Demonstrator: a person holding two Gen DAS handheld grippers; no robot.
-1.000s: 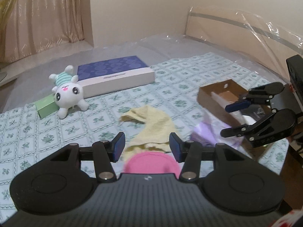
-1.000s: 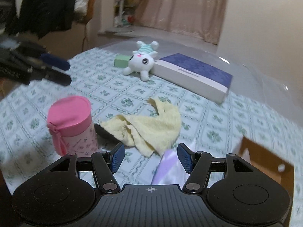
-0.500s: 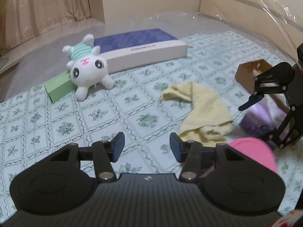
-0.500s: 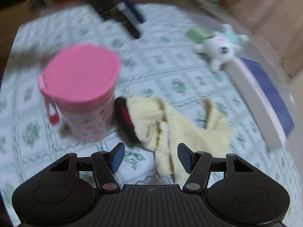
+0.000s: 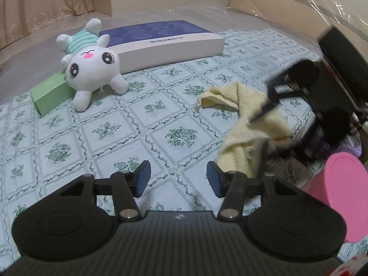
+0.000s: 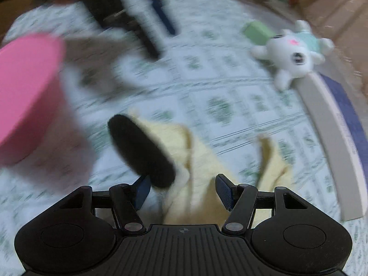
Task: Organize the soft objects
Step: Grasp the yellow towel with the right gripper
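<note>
A crumpled yellow towel [image 5: 243, 124] lies on the patterned bed sheet; in the right wrist view the towel [image 6: 202, 168] sits directly under and between the fingers. My right gripper [image 6: 182, 191] is open just above it, and shows blurred in the left wrist view [image 5: 264, 126]. A white plush bunny with a striped cap [image 5: 90, 66] lies at the far left, also in the right wrist view [image 6: 292, 55]. My left gripper [image 5: 178, 179] is open and empty above the bare sheet. A black disc-shaped object [image 6: 140, 156] rests against the towel.
A pink-lidded cup [image 5: 342, 195] stands at the right, close to the towel. A flat blue-topped box [image 5: 165, 41] and a small green box [image 5: 51, 93] lie behind the bunny. Something purple [image 5: 331, 147] lies at the far right.
My right gripper has dropped down onto the towel, past the pink cup. My left gripper has swung left and toward the bunny, leaving the cup at its right edge.
</note>
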